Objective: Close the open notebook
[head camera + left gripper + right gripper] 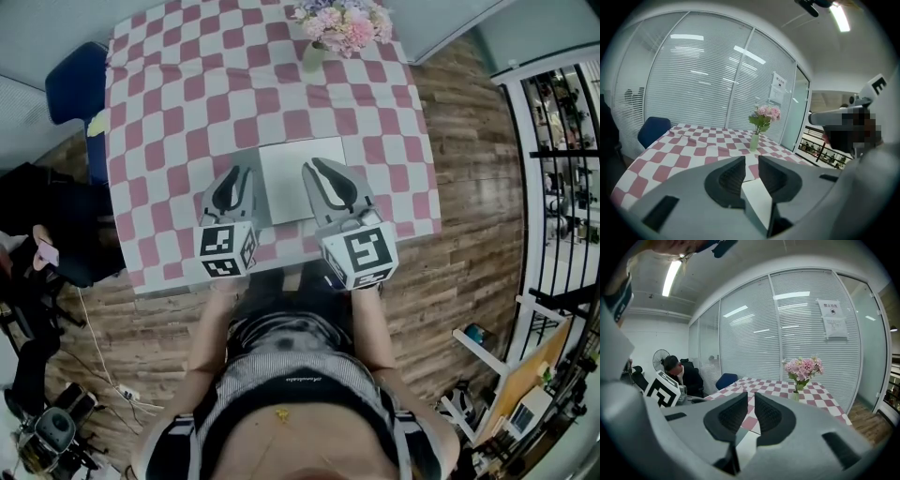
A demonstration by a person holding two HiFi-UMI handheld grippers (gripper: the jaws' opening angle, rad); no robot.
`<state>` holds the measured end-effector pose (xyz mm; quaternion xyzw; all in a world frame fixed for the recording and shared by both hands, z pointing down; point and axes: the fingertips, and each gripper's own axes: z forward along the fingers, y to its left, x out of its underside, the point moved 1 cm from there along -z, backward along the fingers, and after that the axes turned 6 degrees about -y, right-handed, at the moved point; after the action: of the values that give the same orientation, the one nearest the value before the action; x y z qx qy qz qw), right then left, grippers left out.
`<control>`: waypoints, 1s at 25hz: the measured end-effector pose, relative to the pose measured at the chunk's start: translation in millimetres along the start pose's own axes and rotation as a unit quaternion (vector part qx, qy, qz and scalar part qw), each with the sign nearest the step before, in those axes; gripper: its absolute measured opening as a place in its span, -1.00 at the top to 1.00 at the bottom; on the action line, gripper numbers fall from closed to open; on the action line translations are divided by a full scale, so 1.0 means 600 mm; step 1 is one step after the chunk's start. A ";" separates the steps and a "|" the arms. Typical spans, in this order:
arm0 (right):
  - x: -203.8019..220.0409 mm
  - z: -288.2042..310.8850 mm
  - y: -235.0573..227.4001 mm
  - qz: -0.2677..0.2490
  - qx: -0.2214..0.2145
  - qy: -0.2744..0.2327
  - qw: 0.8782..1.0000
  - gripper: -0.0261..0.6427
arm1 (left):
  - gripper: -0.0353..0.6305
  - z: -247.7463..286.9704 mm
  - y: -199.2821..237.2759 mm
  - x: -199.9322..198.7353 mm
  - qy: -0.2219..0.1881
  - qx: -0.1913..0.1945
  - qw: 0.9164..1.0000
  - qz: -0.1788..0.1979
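Left gripper (234, 178): jaws apart with a narrow gap and nothing between them. It hovers over the grey left part of the notebook (302, 178), and the white page shows below the gap in its own view. Can't tell whether it touches.

Right gripper (317, 173): also slightly apart and empty. It sits over the right side of the white page, tips pointing away from the person. Contact with the page is unclear.

Notebook lies flat on the checked worktop (187, 94), centred near the front edge, between and under the two grippers. One white page faces up, with a grey panel beside it on the left, partly hidden by the left gripper.

Vase of pink flowers (342, 23) stands at the far edge, well apart from the notebook. Blue chair (75, 84) is at the far left corner. Right gripper view shows a seated person (679, 373) and a fan (661, 359) off to the left.
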<state>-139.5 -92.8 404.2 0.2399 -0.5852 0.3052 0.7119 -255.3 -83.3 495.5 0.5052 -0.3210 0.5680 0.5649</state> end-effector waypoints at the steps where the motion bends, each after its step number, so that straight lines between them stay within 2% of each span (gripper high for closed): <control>1: 0.003 0.000 0.001 0.000 0.001 0.002 1.000 0.78 | 0.65 -0.001 0.005 0.007 0.005 -0.003 1.000 0.001; 10: 0.020 -0.001 0.004 0.008 0.010 0.012 1.000 0.78 | 0.65 0.003 0.046 0.073 0.056 -0.019 0.998 -0.011; 25: 0.037 -0.014 0.003 0.014 0.026 0.025 0.999 0.78 | 0.65 0.001 0.076 0.192 0.149 -0.027 0.988 -0.033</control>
<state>-131.8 -82.2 424.2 0.2426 -0.5626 0.3366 0.7150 -282.1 -54.6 613.4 0.4095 -0.2315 0.6088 0.6388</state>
